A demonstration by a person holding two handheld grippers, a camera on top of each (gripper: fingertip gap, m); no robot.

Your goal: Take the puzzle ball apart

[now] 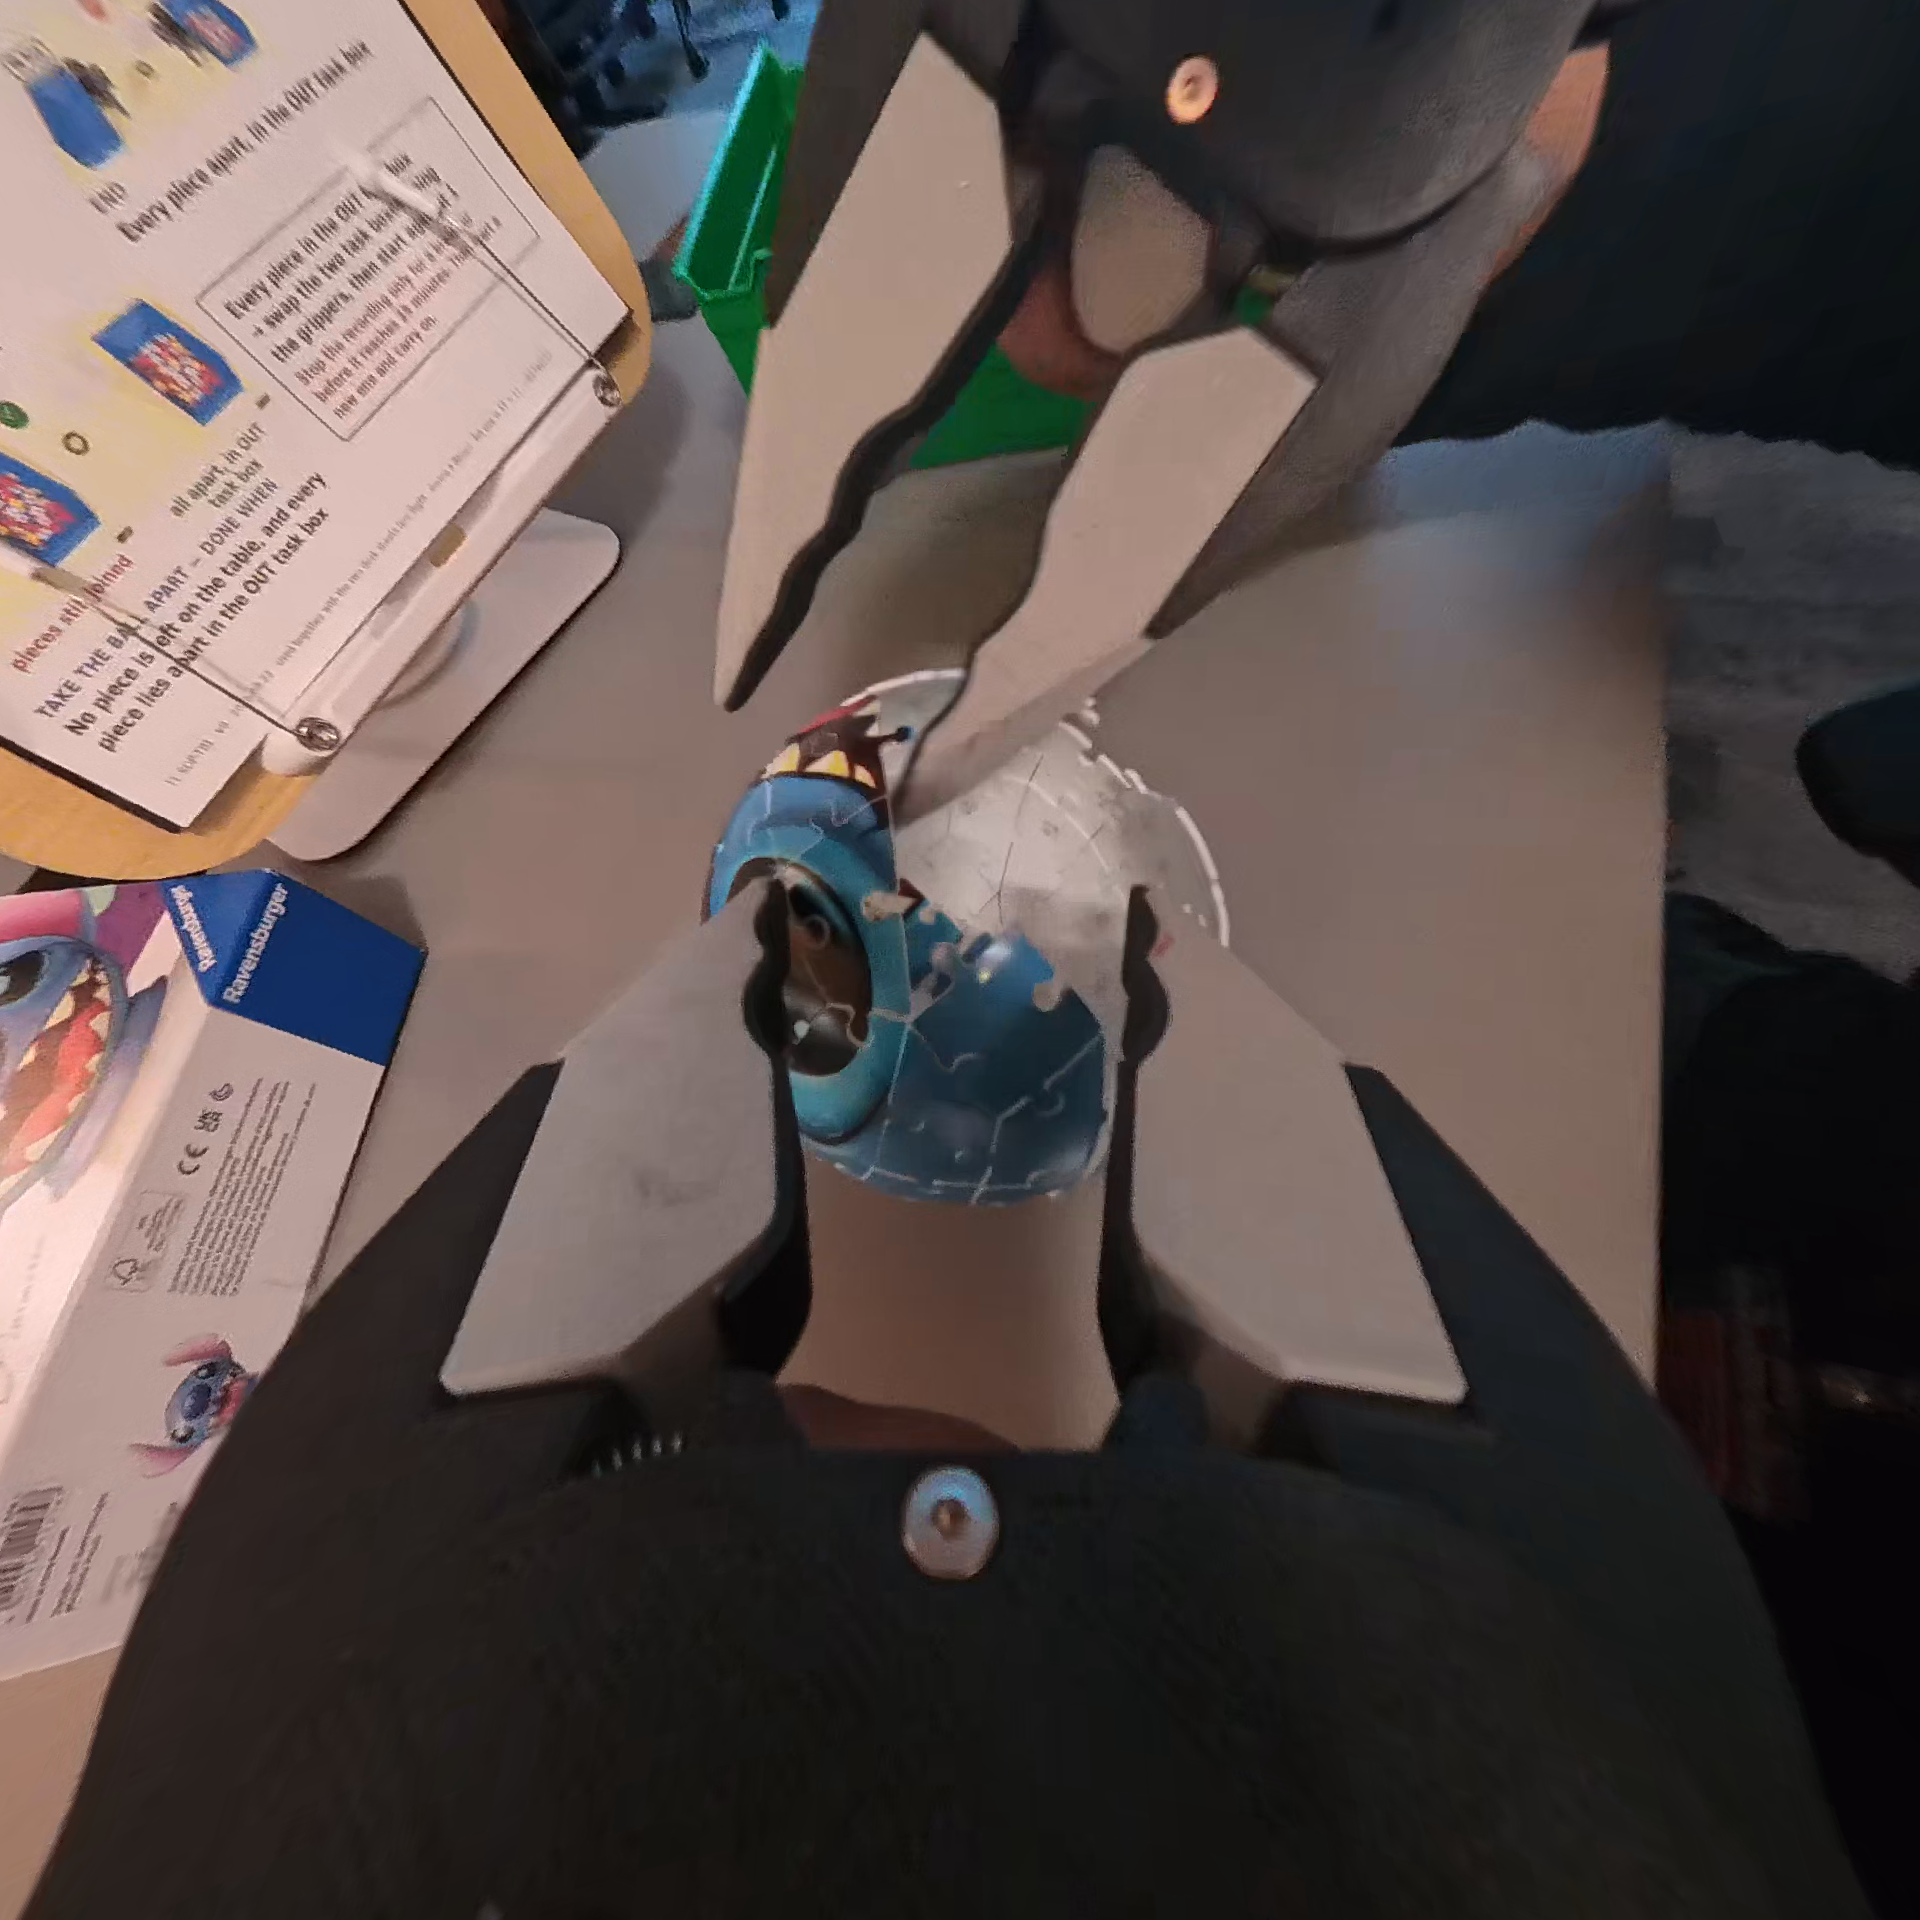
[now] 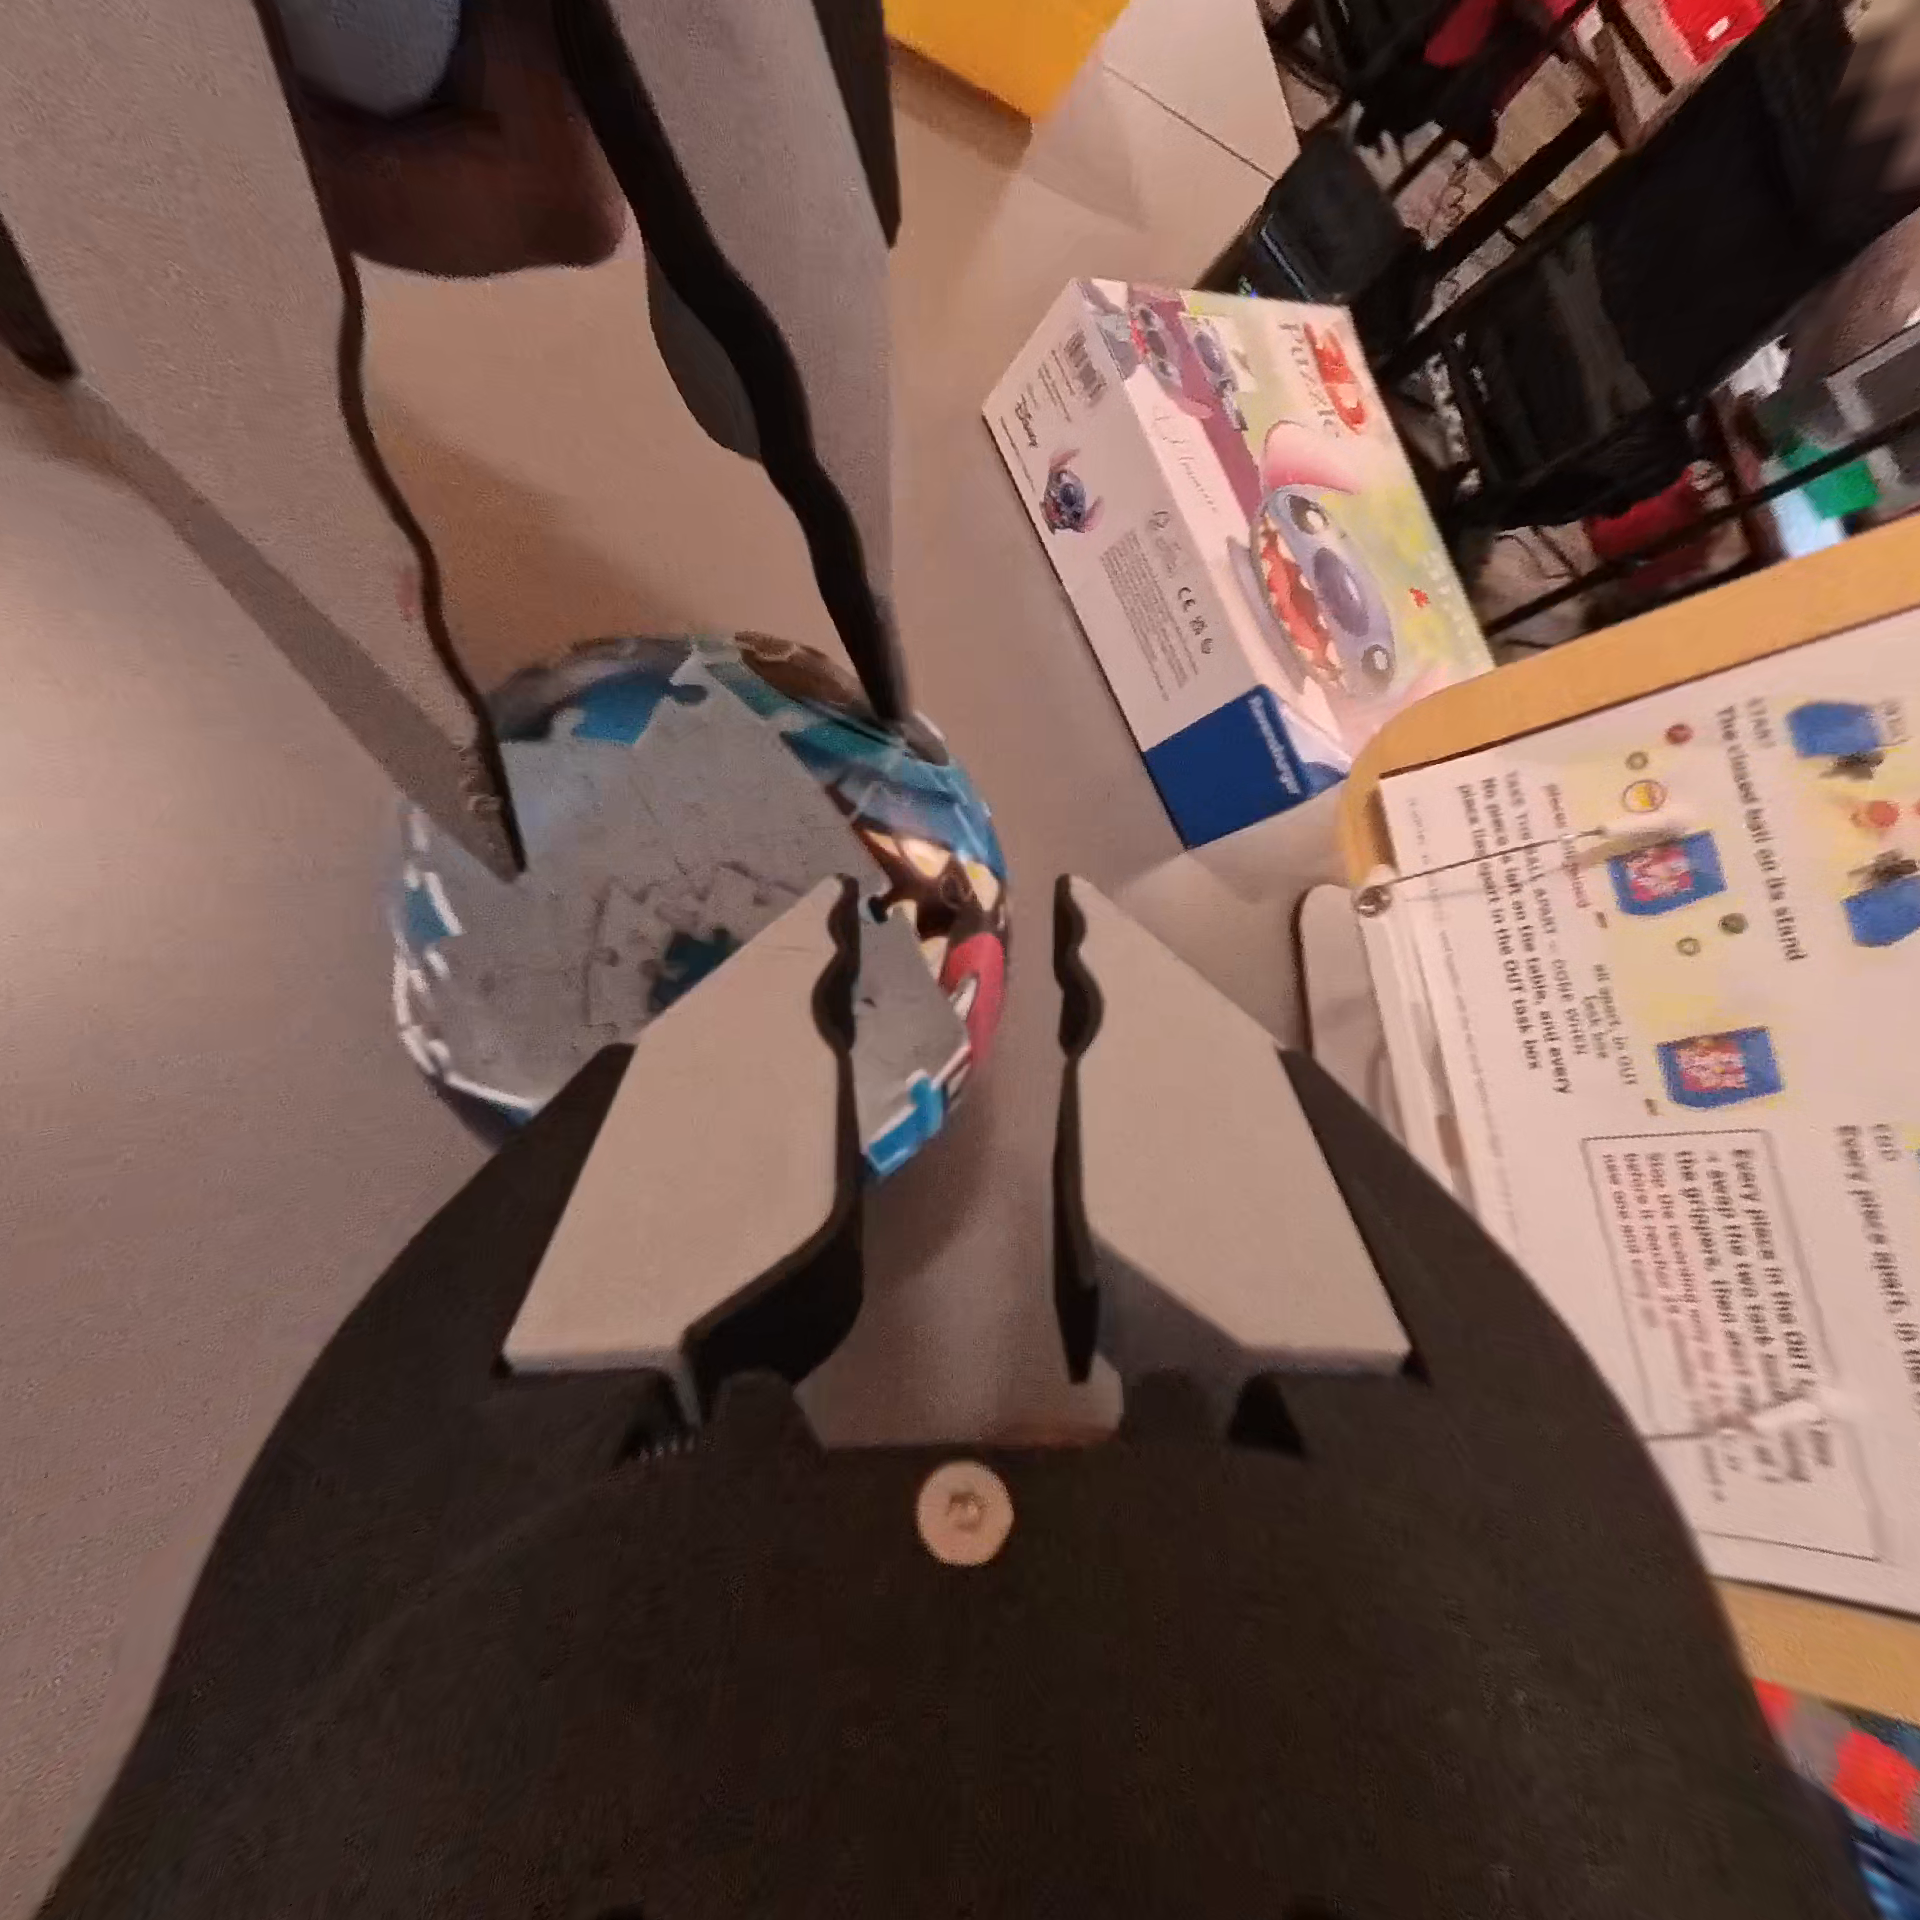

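- Left gripper [image 1: 951,899] – its fingers straddle a partly taken-apart blue puzzle ball [image 1: 977,1091], one tip at the dark round opening on the ball's side, the other against the grey inside of the shell; whether both press on it I cannot tell.
- Right gripper [image 2: 954,883] – jaws apart, one finger inside the broken shell, the other outside, clear of the wall.
- The ball sits on a grey table [image 1: 1403,779].
- Beside it a puzzle box [image 2: 1226,582]; farther off a printed sheet on a stand [image 1: 312,364].
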